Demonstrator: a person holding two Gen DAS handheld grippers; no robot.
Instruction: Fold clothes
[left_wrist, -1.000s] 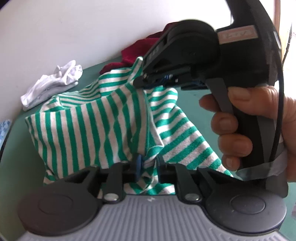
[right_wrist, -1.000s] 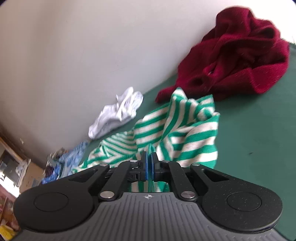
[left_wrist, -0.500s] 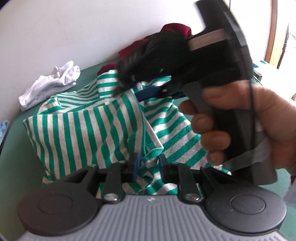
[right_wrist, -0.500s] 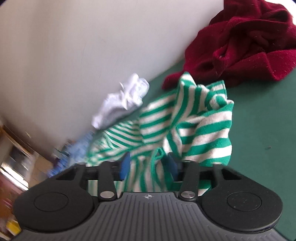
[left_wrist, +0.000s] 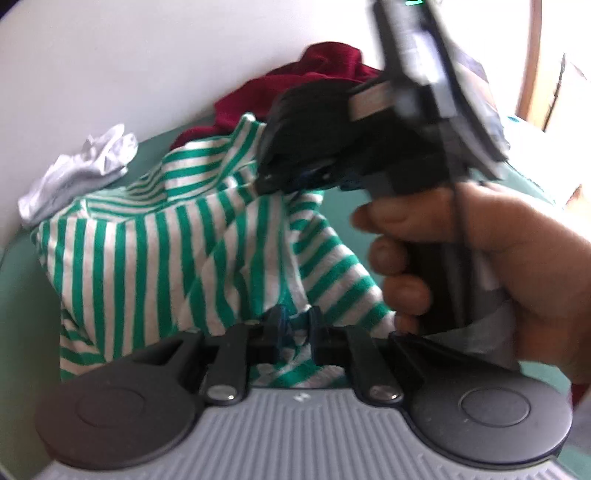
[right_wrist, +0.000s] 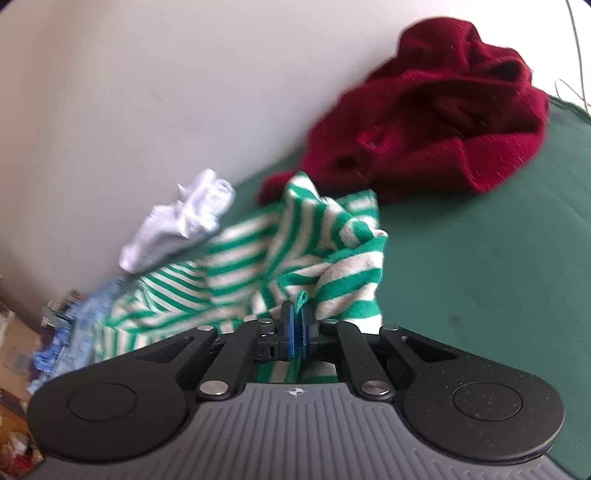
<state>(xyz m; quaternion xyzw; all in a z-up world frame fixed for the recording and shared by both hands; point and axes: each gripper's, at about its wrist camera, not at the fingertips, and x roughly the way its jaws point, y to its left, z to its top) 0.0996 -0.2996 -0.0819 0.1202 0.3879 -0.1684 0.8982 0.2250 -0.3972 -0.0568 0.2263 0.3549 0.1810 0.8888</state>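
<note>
Since the earlier frame, the right tongs, then spread around a bunch of fabric, have clamped together on a thin fold of the green-and-white striped knit garment. Left tongs are closing on another bunch of the same cloth, which sits between their pads. Folding has barely begun: the striped garment is crumpled and partly lifted off the green counter, no crease is laid, and the crimson knitted sweater and white crumpled cloth lie untouched along the counter's wall edge. The striped garment hangs between both tongs, near that edge.
</note>
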